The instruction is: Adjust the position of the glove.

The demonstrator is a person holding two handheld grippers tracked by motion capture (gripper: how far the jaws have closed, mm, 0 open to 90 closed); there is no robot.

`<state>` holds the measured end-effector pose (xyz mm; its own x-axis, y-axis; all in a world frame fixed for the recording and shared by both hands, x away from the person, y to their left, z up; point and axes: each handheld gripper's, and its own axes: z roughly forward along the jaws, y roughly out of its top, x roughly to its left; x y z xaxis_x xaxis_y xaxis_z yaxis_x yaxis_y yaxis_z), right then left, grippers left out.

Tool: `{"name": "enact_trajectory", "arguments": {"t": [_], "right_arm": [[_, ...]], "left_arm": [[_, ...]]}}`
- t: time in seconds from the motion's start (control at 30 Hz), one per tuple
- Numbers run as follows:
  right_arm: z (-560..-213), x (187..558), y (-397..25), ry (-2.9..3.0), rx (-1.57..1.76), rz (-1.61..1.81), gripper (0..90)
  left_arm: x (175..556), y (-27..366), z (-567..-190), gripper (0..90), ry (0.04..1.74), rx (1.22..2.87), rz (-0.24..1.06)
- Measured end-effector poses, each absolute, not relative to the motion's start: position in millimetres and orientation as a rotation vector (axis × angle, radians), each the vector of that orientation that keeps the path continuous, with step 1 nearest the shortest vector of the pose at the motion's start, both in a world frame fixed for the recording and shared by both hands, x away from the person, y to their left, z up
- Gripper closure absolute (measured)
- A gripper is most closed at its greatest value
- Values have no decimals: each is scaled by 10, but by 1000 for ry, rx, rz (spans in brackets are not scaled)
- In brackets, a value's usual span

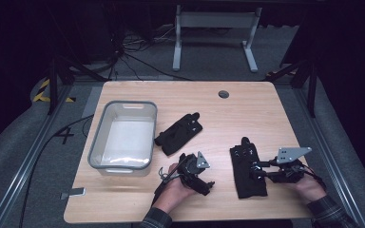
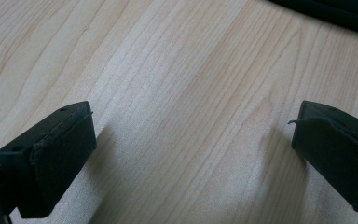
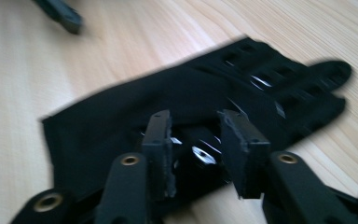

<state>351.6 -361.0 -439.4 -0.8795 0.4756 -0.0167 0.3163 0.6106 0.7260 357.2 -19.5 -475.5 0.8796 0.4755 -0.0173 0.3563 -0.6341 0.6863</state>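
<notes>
Right gripper (image 1: 260,170) sits nearest, jaws partly apart over the near-right black glove (image 1: 247,167), whose long axis runs near-to-far, while the left gripper (image 1: 208,183), jaws wide over bare table (image 1: 247,109), hangs just left, second glove (image 1: 179,133) beside the bin (image 1: 123,137).

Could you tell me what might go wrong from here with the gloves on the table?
The right tool straddles only the near glove's edge, so its grip may slip. That view is blurred, suggesting fast motion that could drag the glove. The open left tool sits over bare table, giving no support.
</notes>
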Motion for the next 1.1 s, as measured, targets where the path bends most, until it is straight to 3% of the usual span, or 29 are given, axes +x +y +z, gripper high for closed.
{"name": "enact_trajectory", "arguments": {"t": [0.2, 0.4, 0.7, 0.93, 1.1], "right_arm": [[-4403, 3604, -3827, 2545, 755, 1143, 507], [-4485, 3720, -4114, 2463, 905, 1102, 342], [-4565, 3779, -4209, 2362, 1007, 1055, 151], [-4628, 3819, -4208, 2372, 1069, 1001, 93], [-4650, 3820, -4203, 2393, 1071, 984, 77]], "left_arm": [[3574, -195, -4755, 0, 593, 2322, 212], [3575, -196, -4756, 0, 591, 2320, 212], [3579, -195, -4750, 5, 583, 2328, 214], [3574, -179, -4668, 184, 611, 2335, 234], [3644, -188, -4506, 417, 650, 2319, 186]]}}
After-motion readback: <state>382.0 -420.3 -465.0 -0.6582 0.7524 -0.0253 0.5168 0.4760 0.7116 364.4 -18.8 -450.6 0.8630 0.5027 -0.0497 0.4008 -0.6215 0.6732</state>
